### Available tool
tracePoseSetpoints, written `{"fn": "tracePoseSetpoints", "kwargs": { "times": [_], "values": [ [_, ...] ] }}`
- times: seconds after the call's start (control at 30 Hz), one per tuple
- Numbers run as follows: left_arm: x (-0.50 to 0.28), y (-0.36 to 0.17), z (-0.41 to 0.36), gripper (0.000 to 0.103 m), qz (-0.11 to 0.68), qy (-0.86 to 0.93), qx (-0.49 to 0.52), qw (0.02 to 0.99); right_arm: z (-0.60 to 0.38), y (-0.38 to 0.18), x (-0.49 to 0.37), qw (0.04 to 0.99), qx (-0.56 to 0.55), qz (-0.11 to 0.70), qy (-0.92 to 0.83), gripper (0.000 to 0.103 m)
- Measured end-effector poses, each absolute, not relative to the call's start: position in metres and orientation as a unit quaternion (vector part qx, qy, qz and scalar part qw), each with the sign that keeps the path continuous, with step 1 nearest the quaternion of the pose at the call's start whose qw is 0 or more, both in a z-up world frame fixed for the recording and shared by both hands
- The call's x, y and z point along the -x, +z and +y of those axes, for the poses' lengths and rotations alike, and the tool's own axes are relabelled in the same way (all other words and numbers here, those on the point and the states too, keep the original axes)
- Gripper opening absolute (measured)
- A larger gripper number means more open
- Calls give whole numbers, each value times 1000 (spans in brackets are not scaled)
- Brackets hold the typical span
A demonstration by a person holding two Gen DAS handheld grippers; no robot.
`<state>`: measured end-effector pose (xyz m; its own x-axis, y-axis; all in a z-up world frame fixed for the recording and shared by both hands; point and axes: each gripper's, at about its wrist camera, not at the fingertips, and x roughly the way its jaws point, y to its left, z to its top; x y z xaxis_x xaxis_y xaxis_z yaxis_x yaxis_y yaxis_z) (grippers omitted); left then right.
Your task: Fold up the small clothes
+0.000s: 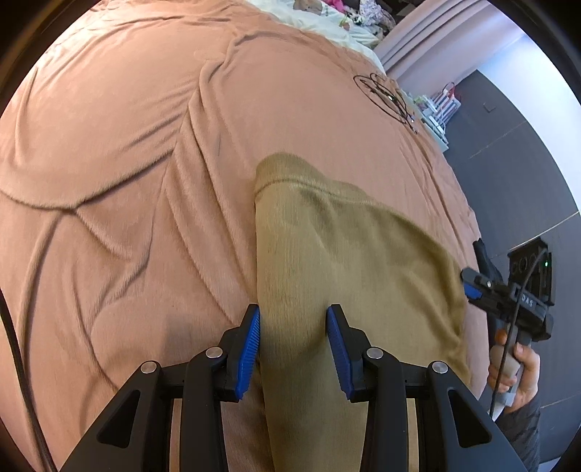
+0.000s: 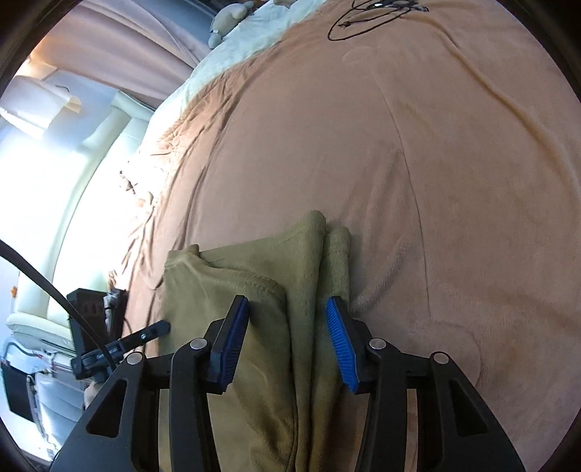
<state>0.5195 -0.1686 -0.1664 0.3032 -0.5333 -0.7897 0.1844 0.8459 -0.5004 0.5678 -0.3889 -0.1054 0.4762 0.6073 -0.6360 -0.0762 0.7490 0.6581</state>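
An olive-green garment (image 1: 345, 247) lies partly folded on a pinkish-brown blanket (image 1: 127, 181) covering a bed. My left gripper (image 1: 293, 312) is shut on a bunched part of its near edge, and the cloth fills the gap between the blue pads. In the right wrist view the same garment (image 2: 225, 268) shows a doubled fold running between the fingers of my right gripper (image 2: 287, 301), whose pads press on that ridge. The right gripper (image 1: 472, 287) appears at the garment's right edge, held by a hand (image 1: 515, 370). The left gripper's tip (image 2: 159, 328) shows at the garment's left.
A thin black cable (image 1: 385, 94) lies coiled on the blanket at the far side. Pale bedding (image 1: 326, 25) with small items sits at the head of the bed. The bed edge drops to a dark floor (image 1: 508, 163) on the right. Light-coloured furniture (image 2: 54, 218) stands beside the bed.
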Motion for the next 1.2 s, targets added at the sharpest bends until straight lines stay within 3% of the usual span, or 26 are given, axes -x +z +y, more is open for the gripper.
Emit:
{"fn": "tracePoseSetpoints", "kwargs": {
  "times": [0.37,0.43,0.53,0.73,0.97,1.1,1.2],
  "values": [
    [-556,-164,-168,39,536,-217,183,795,-399,-132,-601,780,-316,468,269,42],
    [-563,-162,-168,39,533,-215,187,797,-400,-129,-600,791,-299,465,262,18],
    [-570,-160,-171,39,532,-210,187,799,-398,-120,-598,807,-282,455,250,8],
    [-578,-162,-182,39,533,-205,169,803,-406,-99,-573,842,-233,425,238,8],
    [-586,-175,-186,39,542,-201,158,801,-404,-120,-574,842,-216,457,189,8],
    [-581,-170,-176,39,542,-208,171,796,-408,-105,-568,842,-231,451,185,28],
    [-575,-170,-168,39,549,-215,186,786,-414,-100,-562,844,-240,444,184,68]
  ]
}}
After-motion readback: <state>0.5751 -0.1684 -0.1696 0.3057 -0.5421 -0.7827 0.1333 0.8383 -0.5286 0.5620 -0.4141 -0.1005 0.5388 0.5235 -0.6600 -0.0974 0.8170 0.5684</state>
